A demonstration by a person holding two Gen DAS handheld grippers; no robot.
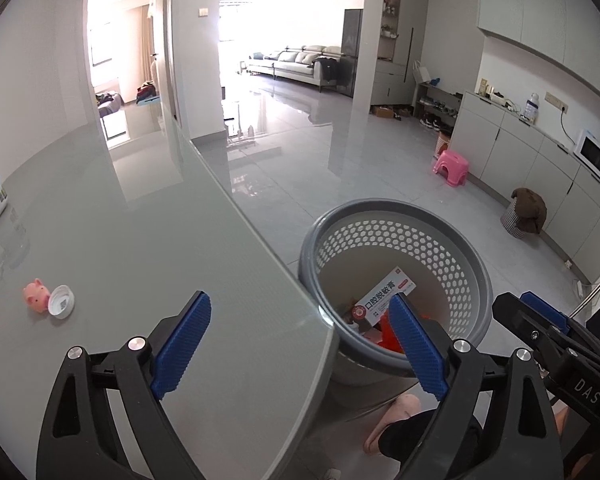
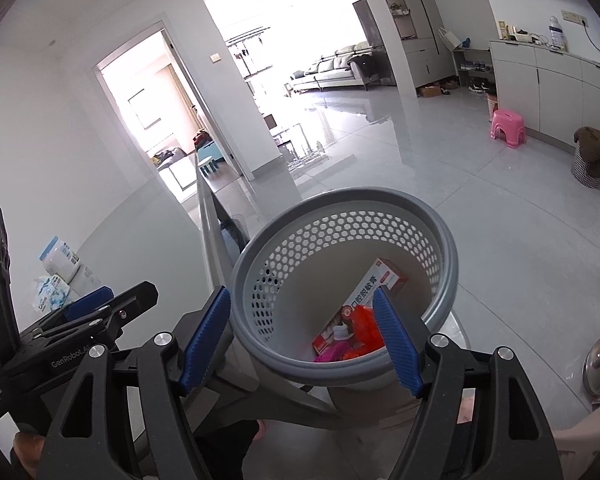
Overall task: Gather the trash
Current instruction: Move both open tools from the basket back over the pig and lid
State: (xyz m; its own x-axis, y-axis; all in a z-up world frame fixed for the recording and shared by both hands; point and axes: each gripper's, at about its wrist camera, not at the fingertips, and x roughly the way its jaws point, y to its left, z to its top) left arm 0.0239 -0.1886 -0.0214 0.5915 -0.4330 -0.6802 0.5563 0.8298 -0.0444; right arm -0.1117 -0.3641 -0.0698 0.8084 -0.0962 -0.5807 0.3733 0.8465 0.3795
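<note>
Only the left wrist view shows the pink pig toy (image 1: 35, 295) and white round cap (image 1: 61, 300) near the grey glass bench's (image 1: 140, 240) left edge; both grippers, left (image 1: 300, 340) and right (image 2: 302, 334), gape wide, empty, over the grey perforated plastic bin (image 2: 440, 216).

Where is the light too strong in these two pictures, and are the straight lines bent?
Left wrist view: the window area behind the sofa is blown out, and the table edge curves. Right wrist view: the doorway glares white, and the walls bow.
</note>
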